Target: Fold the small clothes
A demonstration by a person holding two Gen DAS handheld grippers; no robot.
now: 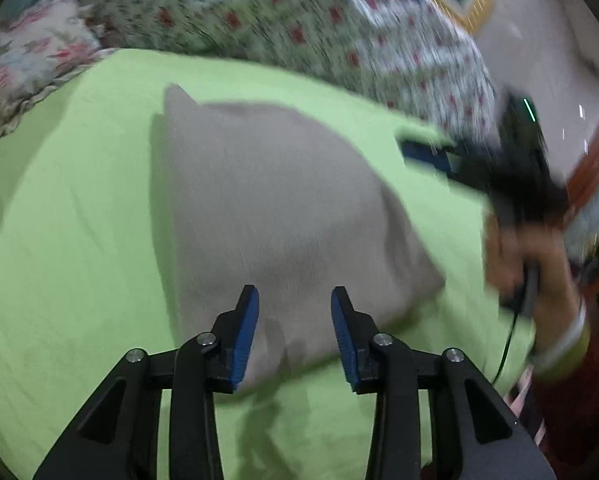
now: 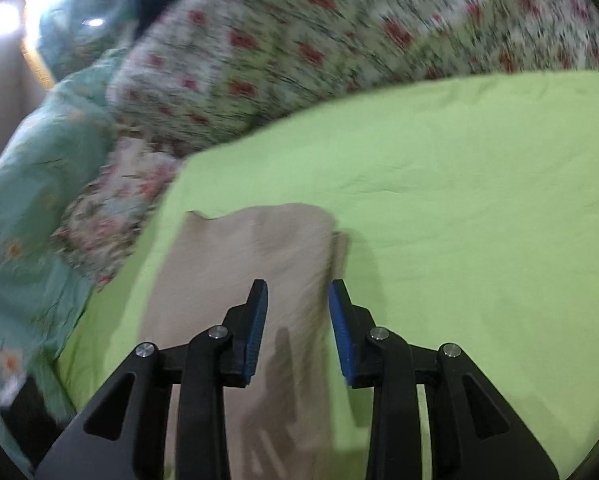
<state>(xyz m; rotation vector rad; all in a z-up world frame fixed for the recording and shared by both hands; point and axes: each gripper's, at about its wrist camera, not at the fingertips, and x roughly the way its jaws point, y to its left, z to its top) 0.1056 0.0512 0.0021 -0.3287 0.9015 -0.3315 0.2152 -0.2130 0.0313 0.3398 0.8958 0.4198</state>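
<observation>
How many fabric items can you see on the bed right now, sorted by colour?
Beige garment: 1
Lime green sheet: 1
Red-flowered white quilt: 1
Teal floral bedding: 1
Pink floral pillow: 1
Total: 5

No readable text, label, brand, number or sign shows in either blurred wrist view.

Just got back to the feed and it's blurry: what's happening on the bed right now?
A person is working a beige garment laid on the lime-green sheet with two handheld grippers. The left gripper is open above the garment's near edge, gripping nothing. The right gripper is open too, over the garment's right edge. Floral bedding lies beyond. Both views are motion-blurred.
</observation>
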